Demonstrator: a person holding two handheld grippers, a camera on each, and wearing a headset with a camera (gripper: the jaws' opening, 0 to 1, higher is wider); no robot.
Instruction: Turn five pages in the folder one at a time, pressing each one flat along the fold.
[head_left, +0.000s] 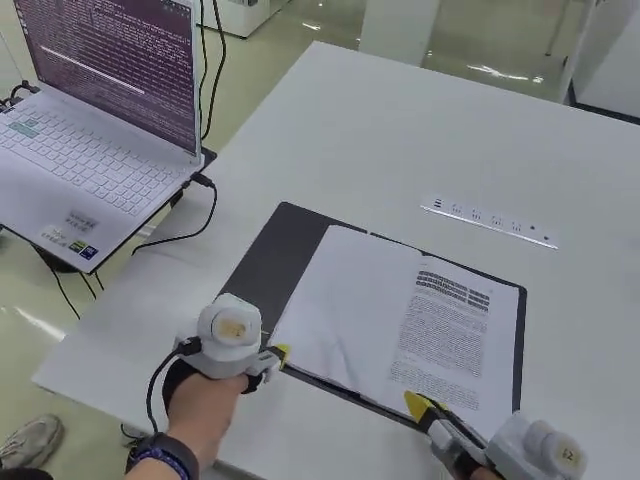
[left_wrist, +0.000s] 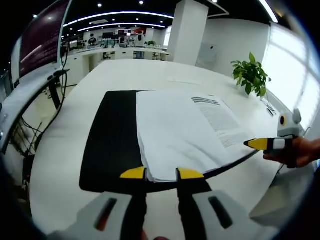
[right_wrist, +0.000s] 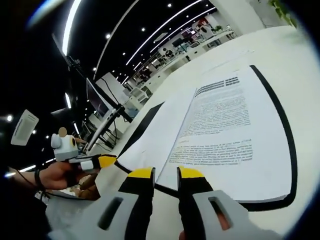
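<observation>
An open black folder (head_left: 262, 268) lies on the white table (head_left: 400, 130). A blank white page (head_left: 345, 300) arches over its left half, and a printed page (head_left: 455, 325) lies on the right half. My left gripper (head_left: 279, 354) sits at the near-left corner of the blank page. Its jaws stand slightly apart in the left gripper view (left_wrist: 161, 173), with the page corner (left_wrist: 152, 176) at the gap. My right gripper (head_left: 422, 406) rests at the folder's near edge below the printed page. In the right gripper view (right_wrist: 165, 173) its jaws are a little apart over the folder's black rim.
An open laptop (head_left: 80, 160) stands on a lower stand to the left, and its cables (head_left: 190, 225) run along the table's left edge. A white power strip (head_left: 490, 220) lies beyond the folder. A potted plant (left_wrist: 250, 75) stands at the far right.
</observation>
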